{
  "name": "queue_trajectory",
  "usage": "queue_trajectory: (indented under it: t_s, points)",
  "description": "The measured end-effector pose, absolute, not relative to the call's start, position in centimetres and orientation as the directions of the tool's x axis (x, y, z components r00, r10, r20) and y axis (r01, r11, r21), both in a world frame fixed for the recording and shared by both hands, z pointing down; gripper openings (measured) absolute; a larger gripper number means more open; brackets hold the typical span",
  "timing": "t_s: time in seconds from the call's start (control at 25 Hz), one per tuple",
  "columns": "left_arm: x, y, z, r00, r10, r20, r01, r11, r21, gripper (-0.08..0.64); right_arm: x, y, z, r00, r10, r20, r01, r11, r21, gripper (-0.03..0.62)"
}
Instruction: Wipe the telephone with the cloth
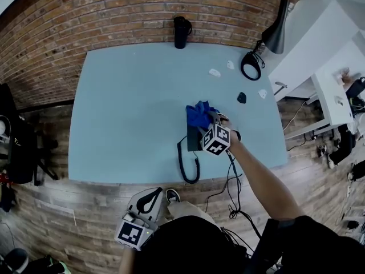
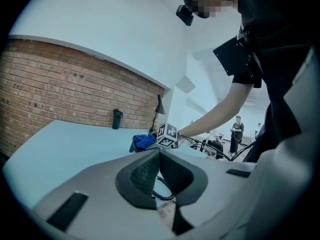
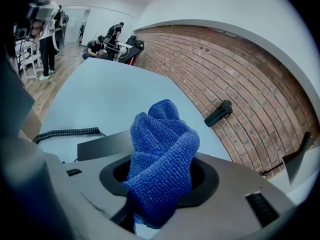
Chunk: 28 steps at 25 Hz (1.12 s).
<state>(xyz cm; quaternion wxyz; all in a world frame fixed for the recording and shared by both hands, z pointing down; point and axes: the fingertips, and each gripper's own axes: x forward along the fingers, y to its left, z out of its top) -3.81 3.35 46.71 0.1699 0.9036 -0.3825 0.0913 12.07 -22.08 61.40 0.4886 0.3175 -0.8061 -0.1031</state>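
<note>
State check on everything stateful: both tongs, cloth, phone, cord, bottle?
Left tongs: shut, empty, held off the table's near edge.
Right tongs: shut on cloth.
Cloth: bunched, over the phone's far end.
Phone: flat on table, partly covered.
Cord: coiled, looped toward near edge.
Bottle: upright at far edge.

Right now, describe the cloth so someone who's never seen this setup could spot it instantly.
On the pale blue table by the brick wall, a black telephone with a coiled cord sits near the front right. The cloth is bunched at its far end, pinched in the right gripper. It is the only bright blue, soft thing there.
</note>
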Motion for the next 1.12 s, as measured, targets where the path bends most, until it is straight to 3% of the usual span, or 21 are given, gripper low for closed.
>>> queue_trajectory:
  t_s: [1.12]
  points:
    - [-3.1, 2.4, 45.7, 0.708, -0.656, 0.262, -0.706, -0.669, 0.231, 0.000, 12.1, -17.9, 63.5, -0.291, -0.618, 0.730, -0.414, 0.769, 0.486, 0.201]
